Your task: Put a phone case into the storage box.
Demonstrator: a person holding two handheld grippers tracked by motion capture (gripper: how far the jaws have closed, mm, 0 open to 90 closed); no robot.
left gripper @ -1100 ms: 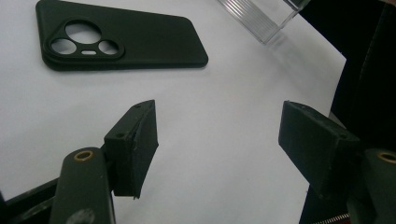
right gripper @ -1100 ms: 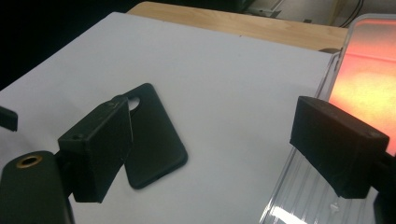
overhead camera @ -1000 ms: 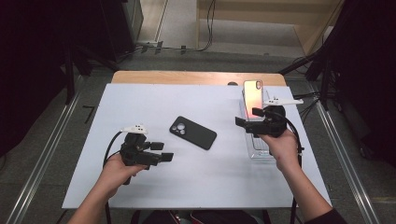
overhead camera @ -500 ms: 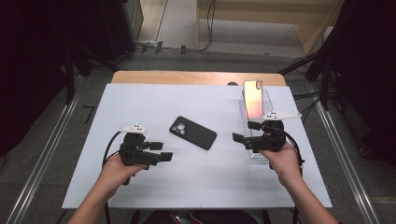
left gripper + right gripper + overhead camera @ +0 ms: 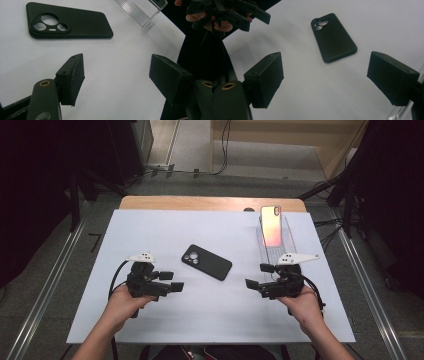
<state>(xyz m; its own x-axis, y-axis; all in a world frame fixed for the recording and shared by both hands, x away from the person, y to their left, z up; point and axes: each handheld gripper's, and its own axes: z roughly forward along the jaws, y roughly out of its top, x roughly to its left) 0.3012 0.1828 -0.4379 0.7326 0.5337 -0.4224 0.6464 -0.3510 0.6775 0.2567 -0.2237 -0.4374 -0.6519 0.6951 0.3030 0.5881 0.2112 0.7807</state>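
Observation:
A black phone case (image 5: 206, 262) lies camera-holes up in the middle of the white table top (image 5: 165, 227). At the back right, a phone (image 5: 270, 225) with a glowing pink-orange screen leans on a clear ribbed stand (image 5: 275, 251). My left gripper (image 5: 171, 281) rests low at the left and points right, open with nothing between its fingers; the case (image 5: 67, 21) lies ahead of it. My right gripper (image 5: 259, 276) hovers at the near end of the stand and points left at the case (image 5: 334, 37), open and empty.
A wooden strip (image 5: 210, 203) runs along the table's far edge. Metal rails (image 5: 45, 292) flank both sides, and cables lie on the floor behind. From the left gripper view, the stand's near end (image 5: 141, 11) sits at the table's right edge.
My right gripper has come away from beside the phone, moving toward the near edge and lower, and now points left. The left gripper, case and phone have stayed put.

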